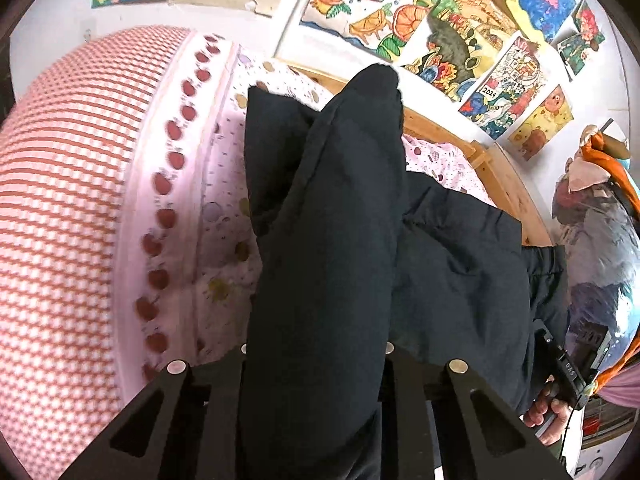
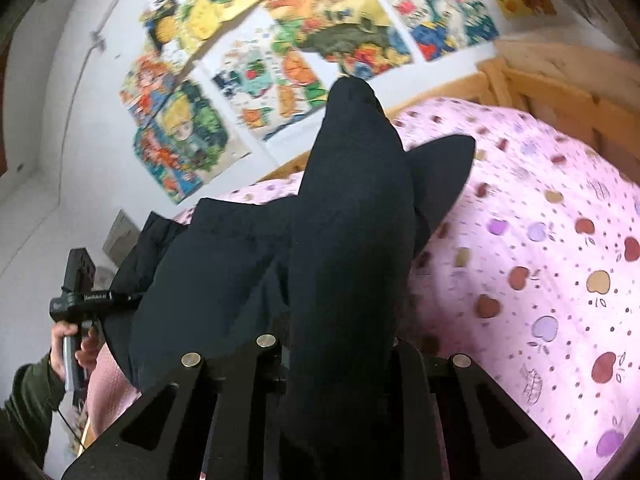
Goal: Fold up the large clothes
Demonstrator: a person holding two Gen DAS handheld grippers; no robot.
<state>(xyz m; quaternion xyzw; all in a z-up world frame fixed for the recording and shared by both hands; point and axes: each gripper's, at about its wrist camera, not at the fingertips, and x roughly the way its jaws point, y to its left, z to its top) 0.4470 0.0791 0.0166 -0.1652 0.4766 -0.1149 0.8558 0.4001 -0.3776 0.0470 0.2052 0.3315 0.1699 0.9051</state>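
Observation:
A large dark navy garment is held up over the bed. My left gripper is shut on a bunched fold of it; the cloth covers the fingertips. My right gripper is shut on another fold of the same garment, its fingertips hidden too. The rest of the garment hangs between the two grippers and drapes toward the bed. The right gripper also shows in the left wrist view, and the left gripper in the right wrist view, each in a hand.
The bed has a pink apple-print sheet and a red-and-white checked cover. A wooden bed frame runs along a white wall with colourful drawings. The person's torso stands at the right.

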